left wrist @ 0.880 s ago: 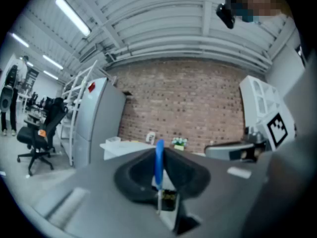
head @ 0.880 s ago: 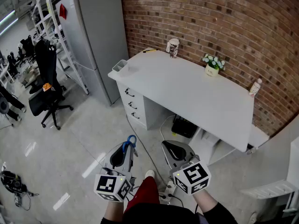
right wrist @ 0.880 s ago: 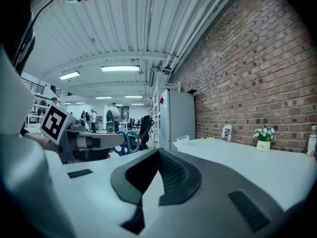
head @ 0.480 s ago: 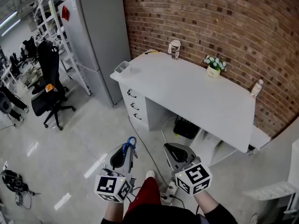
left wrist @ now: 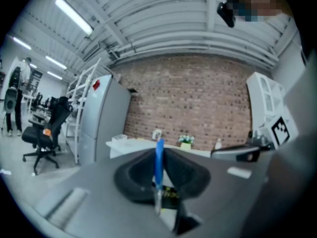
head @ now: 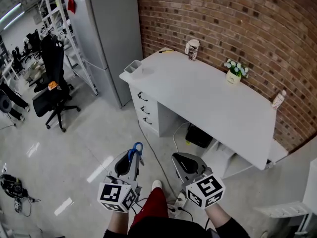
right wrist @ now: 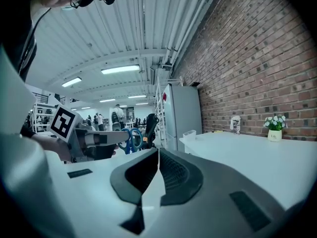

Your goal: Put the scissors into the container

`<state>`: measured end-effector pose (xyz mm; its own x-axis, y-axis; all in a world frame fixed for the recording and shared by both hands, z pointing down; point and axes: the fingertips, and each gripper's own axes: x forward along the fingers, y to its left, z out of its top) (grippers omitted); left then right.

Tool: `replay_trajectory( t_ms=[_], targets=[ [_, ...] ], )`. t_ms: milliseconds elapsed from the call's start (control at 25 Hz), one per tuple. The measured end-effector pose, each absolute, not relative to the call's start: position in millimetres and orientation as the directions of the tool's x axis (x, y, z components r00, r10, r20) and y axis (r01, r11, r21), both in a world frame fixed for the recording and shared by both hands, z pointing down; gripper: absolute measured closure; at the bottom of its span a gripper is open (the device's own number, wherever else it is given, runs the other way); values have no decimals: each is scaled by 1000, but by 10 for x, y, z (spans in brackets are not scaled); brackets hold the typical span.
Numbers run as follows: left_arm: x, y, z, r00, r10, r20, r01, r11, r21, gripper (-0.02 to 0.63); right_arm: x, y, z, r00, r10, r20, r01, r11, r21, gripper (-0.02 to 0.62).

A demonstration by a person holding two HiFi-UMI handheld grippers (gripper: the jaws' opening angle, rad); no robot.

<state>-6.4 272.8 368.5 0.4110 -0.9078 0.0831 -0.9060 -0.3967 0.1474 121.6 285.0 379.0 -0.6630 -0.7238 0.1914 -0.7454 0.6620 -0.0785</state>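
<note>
- White desk (head: 208,98) stands against a brick wall (head: 237,19).
- Left gripper (head: 132,156), over the floor, is clamped on the scissors (head: 136,149).
- Right gripper (head: 181,160): jaws together, empty.
- Container (head: 132,66) sits at the desk's left edge.

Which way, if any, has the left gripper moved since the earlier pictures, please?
Yes, slightly: the left gripper drifted leftward, away from the white desk drawers.

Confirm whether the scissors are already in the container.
No: the scissors are clamped in the left gripper, far from the container on the desk corner.
</note>
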Motion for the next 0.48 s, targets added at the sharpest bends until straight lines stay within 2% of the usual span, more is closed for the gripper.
replay_trajectory(
  t_ms=[480],
  targets=[
    [-349, 1886, 3734, 394, -912, 112, -911, -372, 176, 560, 1020, 1968, 3792, -658, -722, 215, -751, 649, -119, 586]
  ],
)
